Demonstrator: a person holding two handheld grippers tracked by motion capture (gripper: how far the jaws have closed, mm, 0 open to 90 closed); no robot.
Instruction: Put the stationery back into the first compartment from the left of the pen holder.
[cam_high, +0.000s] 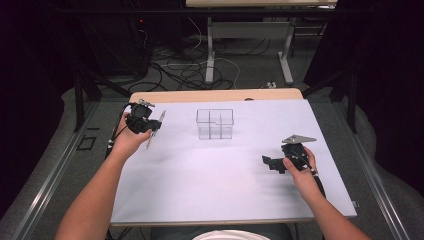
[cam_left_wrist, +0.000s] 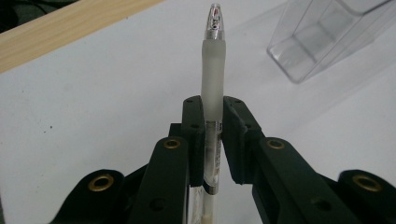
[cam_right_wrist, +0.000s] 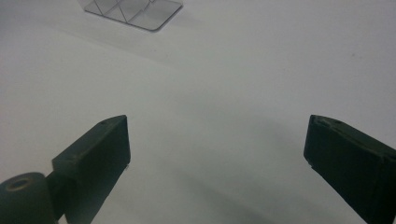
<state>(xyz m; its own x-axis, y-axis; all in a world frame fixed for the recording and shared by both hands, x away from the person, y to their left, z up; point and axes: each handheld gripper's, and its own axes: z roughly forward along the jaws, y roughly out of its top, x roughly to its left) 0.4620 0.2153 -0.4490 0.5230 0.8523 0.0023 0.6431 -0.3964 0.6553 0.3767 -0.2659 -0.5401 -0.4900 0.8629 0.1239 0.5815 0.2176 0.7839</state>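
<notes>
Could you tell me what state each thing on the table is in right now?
Pen: clamped between the left gripper's jaws, lifted off the table, tip pointing away from the hand.
Left gripper: shut on the pen.
Right gripper: open, nothing between its jaws, low over the white table cover.
Clear organiser: upright on the table cover, its compartments empty.

Both forearms are bare, with a strip of white garment at the bottom edge of the high view. The left gripper (cam_left_wrist: 212, 126) is black, its linked arms set with brass-ringed pivots and small screw holes (fingers flat-faced). The right gripper (cam_high: 272, 162) carries a grey three-cornered plate
</notes>
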